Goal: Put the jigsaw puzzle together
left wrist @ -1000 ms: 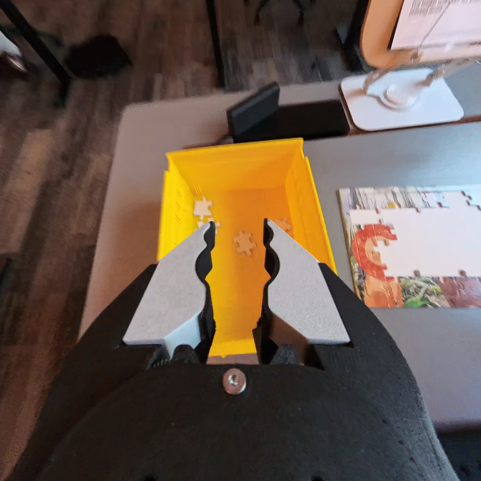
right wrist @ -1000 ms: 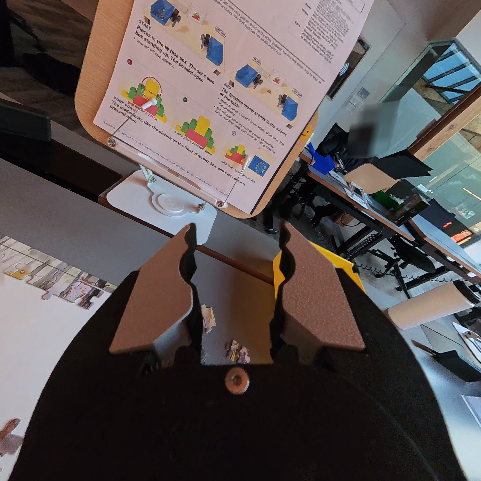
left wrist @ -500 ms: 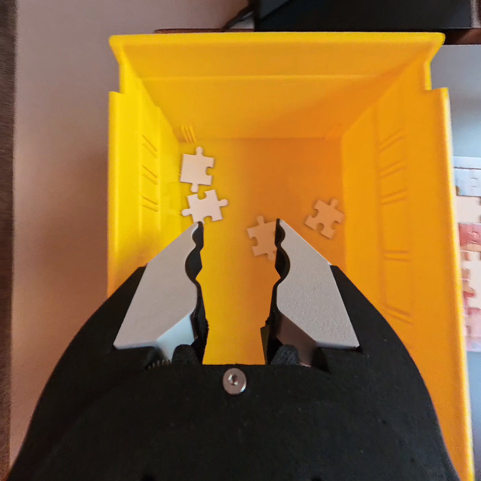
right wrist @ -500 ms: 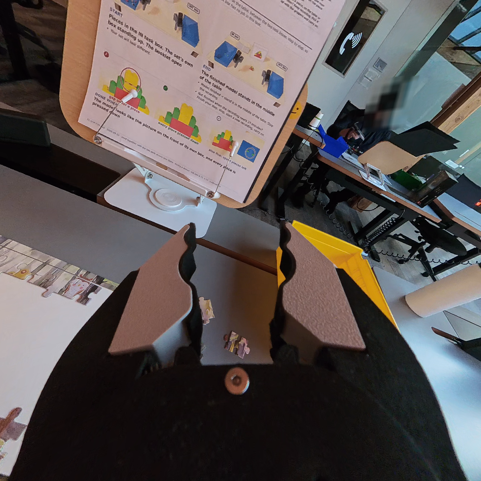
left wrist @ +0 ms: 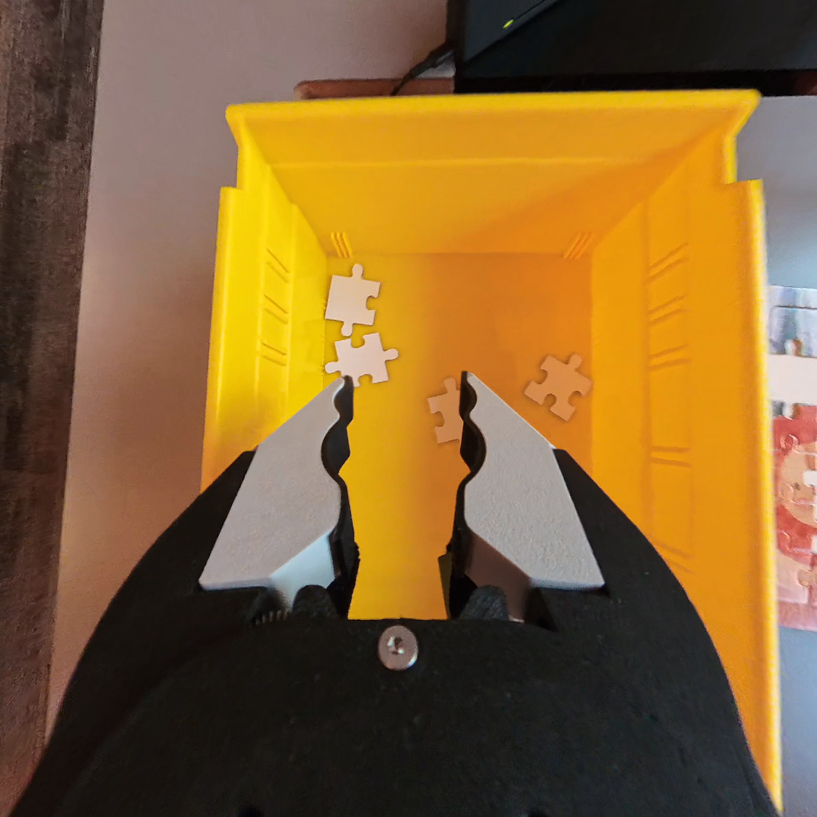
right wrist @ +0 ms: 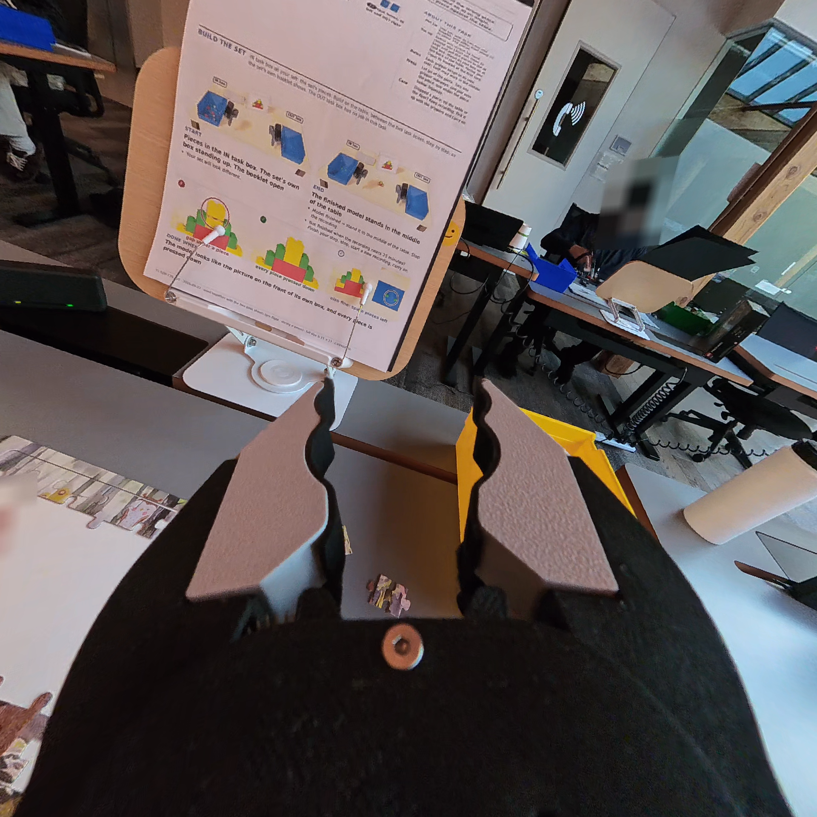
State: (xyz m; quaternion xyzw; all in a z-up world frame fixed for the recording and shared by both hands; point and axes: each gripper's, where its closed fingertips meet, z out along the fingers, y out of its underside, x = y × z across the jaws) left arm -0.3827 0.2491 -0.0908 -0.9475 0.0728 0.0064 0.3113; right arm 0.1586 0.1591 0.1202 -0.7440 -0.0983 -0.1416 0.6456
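Yellow bin point(left wrist: 274, 185) floor fills the left wrist view. Left gripper point(left wrist: 404, 382) jaws apart, empty; face-down piece point(left wrist: 445, 411) beside its right fingertip. Right gripper point(right wrist: 404, 389) open, empty, over the grey table point(right wrist: 110, 398); partial puzzle point(right wrist: 110, 504) to its left. Risk: flat piece slips when pinched.

I'm seeing warm, bright light inside the yellow bin point(left wrist: 486, 212) ahead of my tool; edges smear softly, wide-angle bending both views.
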